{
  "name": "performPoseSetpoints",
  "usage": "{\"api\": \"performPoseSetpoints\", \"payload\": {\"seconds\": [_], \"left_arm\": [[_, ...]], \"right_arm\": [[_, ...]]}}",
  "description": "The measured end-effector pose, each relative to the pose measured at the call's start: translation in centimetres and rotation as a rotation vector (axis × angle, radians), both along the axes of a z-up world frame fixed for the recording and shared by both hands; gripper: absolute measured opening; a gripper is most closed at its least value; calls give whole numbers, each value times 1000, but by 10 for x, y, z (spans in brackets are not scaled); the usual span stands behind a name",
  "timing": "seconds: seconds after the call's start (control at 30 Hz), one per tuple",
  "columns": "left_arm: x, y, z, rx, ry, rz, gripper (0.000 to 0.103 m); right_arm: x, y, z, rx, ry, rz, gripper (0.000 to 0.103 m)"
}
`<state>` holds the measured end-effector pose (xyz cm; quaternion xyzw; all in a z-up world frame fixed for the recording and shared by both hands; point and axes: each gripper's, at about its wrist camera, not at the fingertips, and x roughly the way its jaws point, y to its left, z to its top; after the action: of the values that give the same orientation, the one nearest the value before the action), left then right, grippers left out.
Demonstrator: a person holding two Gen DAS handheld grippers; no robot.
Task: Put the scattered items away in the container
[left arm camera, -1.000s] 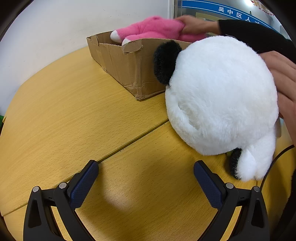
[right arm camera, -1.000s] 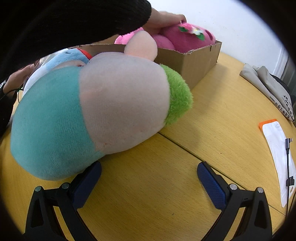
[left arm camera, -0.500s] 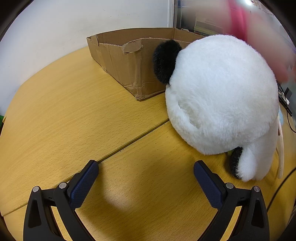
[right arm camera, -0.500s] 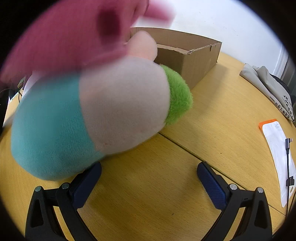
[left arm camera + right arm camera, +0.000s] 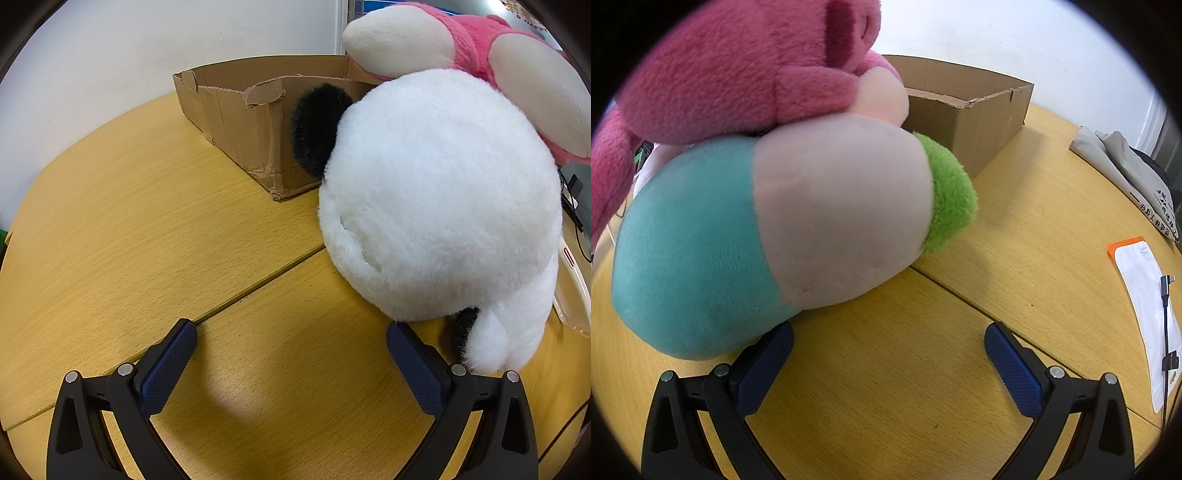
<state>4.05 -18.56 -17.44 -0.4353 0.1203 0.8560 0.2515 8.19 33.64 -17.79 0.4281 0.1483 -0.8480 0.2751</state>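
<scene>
Two views, nothing grasped in either.

Left wrist: left gripper (image 5: 291, 350) has its jaws spread wide over bare wooden surface (image 5: 122, 221), holding nothing. White panda plush (image 5: 439, 199) sits at 1–2 o'clock, its underside just beside the right-hand pad. Pink plush (image 5: 472, 48) lies on top of it at 1 o'clock. Cardboard box (image 5: 240, 122) at 12 o'clock looks empty as far as the interior shows; the panda's black ear (image 5: 314, 129) overlaps its near wall.

Right wrist: right gripper (image 5: 888, 350) is equally wide apart and empty. Teal-and-cream plush with green tuft (image 5: 775, 236) fills 10–12 o'clock, its teal end touching or just above the left-hand pad. The pink plush rests on it at 11 o'clock. Box at 12–1 o'clock behind. White pouch with orange edge (image 5: 1145, 295) and cable (image 5: 1165, 317) at 3 o'clock, folded cloth bag (image 5: 1123, 173) at 2 o'clock.

My read: start of tidying, all plush outside the box. Next: pick one toy, centre it between the pads, close on soft bulk, lift over the box wall. The pink one likely slides off if either underneath is moved first.
</scene>
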Motion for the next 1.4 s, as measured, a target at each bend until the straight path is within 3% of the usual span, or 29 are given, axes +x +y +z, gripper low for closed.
{"api": "performPoseSetpoints", "payload": {"seconds": [0.67,0.73,0.83,0.93,1.03,1.1,1.17,1.3,1.4], "left_arm": [[0,0,-1,0,0,4,103],[0,1,-1,3,-2,41,103],[12,2,-1,-6,-8,197,103],[35,4,-1,-22,-37,258,103],[73,11,3,-59,10,336,103],[103,18,19,-92,111,407,103],[128,23,43,-77,187,499,103],[166,45,109,76,308,661,103],[196,77,150,166,383,669,103]], "right_arm": [[-3,-2,0,-1,0,-35,103],[-3,-4,0,-1,1,-64,103],[13,-1,-1,-1,3,-203,103],[48,-3,-1,3,-2,-314,103],[96,-10,3,-5,24,-380,102],[133,-14,16,-39,109,-444,102],[165,-18,37,-104,179,-482,103],[198,-37,77,-211,199,-540,103],[201,-60,97,-243,208,-548,103]]}}
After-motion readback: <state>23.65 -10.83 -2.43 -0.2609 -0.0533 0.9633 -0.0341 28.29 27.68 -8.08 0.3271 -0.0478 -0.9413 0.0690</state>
